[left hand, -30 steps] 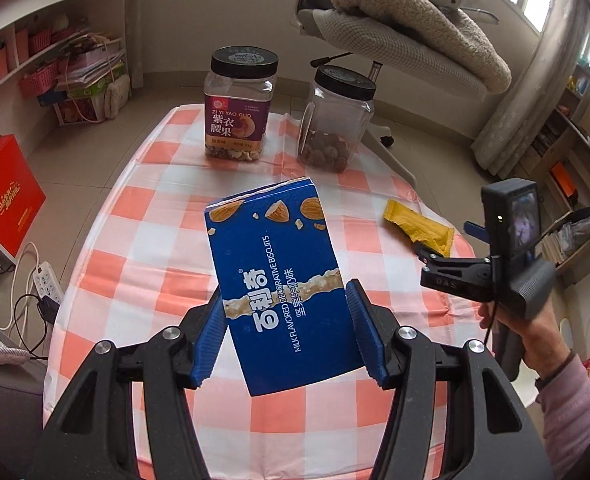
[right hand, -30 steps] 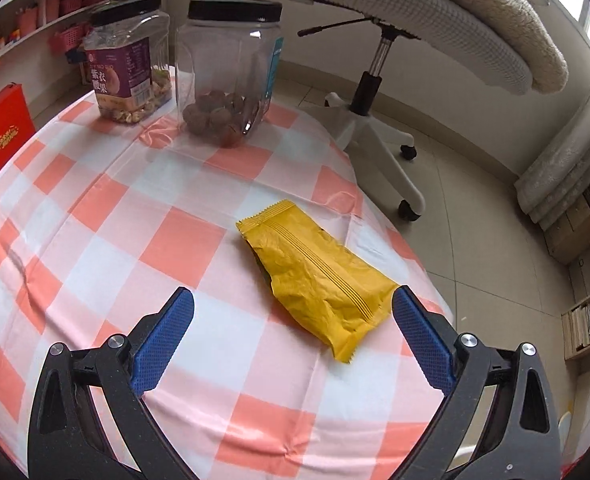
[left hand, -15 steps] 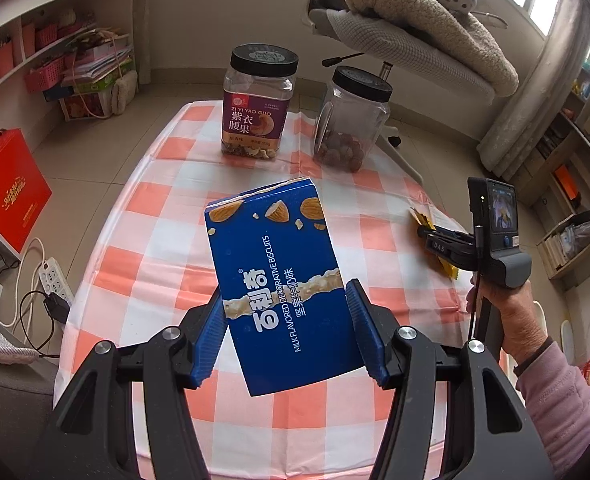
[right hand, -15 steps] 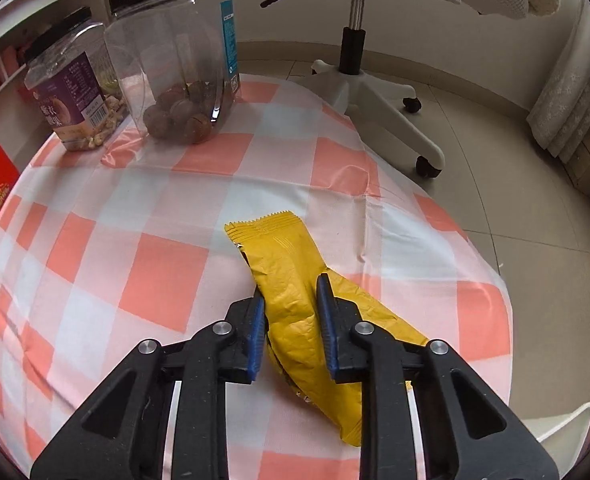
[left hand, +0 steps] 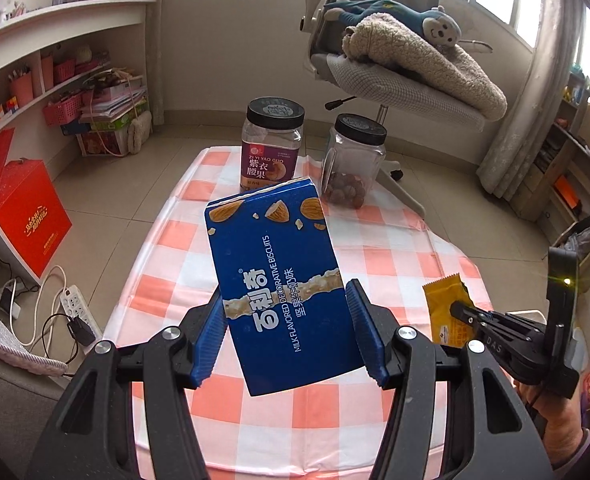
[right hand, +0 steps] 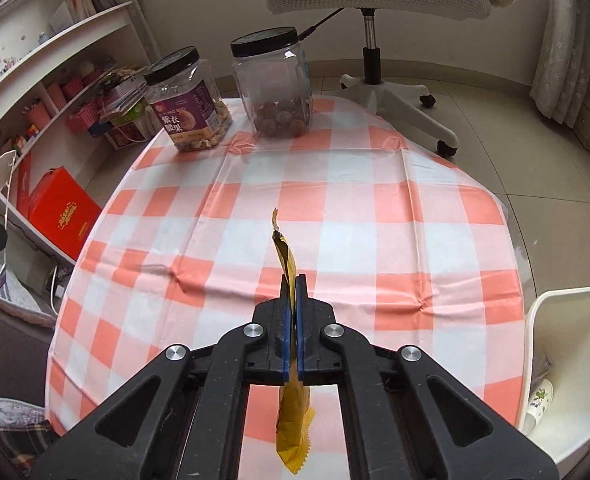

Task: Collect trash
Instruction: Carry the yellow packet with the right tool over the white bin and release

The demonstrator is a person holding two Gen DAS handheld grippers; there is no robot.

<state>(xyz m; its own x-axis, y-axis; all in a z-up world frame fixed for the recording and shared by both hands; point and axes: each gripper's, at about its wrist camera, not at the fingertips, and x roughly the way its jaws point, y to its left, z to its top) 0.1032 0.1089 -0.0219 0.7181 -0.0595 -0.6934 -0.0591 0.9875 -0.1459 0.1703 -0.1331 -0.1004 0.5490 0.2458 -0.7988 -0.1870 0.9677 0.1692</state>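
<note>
A: right gripper (right hand: 293, 300)? was wide open over the yellow snack wrapper (right hand: 291, 412) a second ago
B: clamped flat on it now, wrapper lifted edge-on off the checked tablecloth (right hand: 335, 208)
A: left gripper (left hand: 288, 334)?
B: same as before, pads pressing the blue biscuit box (left hand: 279, 280), held above the table
A: so?
B: both trash items in hand, table left with two jars only; white bin (right hand: 567, 356) at right edge looks like next stop

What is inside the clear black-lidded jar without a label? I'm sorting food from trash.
Round brownish pieces lie heaped at the bottom of the clear black-lidded plastic jar; the rest looks empty. What they are cannot be told.
</note>
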